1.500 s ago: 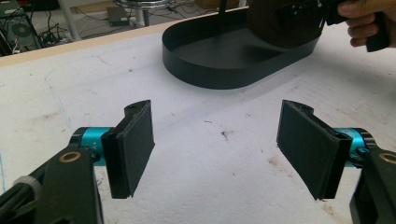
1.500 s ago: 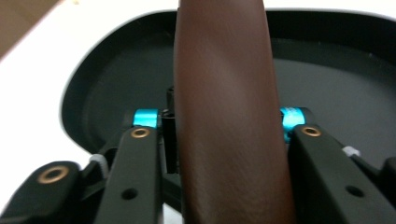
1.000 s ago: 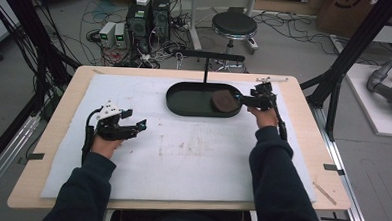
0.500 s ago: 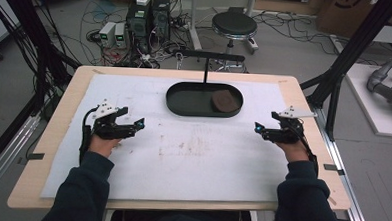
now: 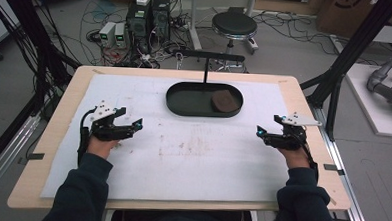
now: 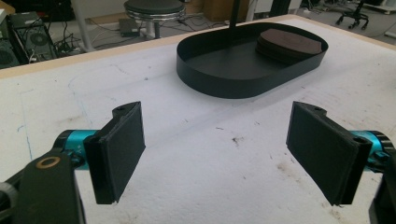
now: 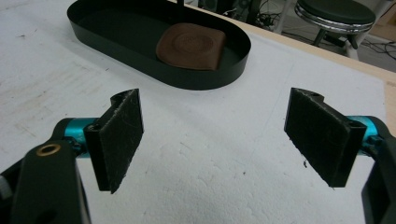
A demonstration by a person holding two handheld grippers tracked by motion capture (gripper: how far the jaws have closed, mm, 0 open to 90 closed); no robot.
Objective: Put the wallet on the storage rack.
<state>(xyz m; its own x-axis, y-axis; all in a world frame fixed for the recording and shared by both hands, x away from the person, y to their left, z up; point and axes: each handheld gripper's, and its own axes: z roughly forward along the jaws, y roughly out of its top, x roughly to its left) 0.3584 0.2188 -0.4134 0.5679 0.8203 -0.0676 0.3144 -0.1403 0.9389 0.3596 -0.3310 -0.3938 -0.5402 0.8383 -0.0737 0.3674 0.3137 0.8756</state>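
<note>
A black oval tray (image 5: 184, 107) with an upright T-shaped handle (image 5: 206, 61) sits at the back middle of the white mat. A brown rounded pad (image 5: 224, 101) lies in the tray's right end; the same pad (image 7: 190, 45) appears in the right gripper view and the pad (image 6: 290, 43) in the left gripper view. My left gripper (image 5: 137, 124) hovers at the mat's left, open and empty, its jaws wide apart (image 6: 219, 154). My right gripper (image 5: 259, 133) rests at the mat's right, also open and empty (image 7: 212, 140). Both stand well short of the tray.
The white mat (image 5: 192, 155) carries brown stains in its middle. Beyond the table's far edge stand a round stool (image 5: 234, 25), computer boxes (image 5: 151, 11) and tangled cables on the floor. Black frame posts rise at both sides.
My right gripper has pulled back from the tray, leaving the brown pad in it, and has come to rest open at the mat's right. The left gripper has barely moved.
</note>
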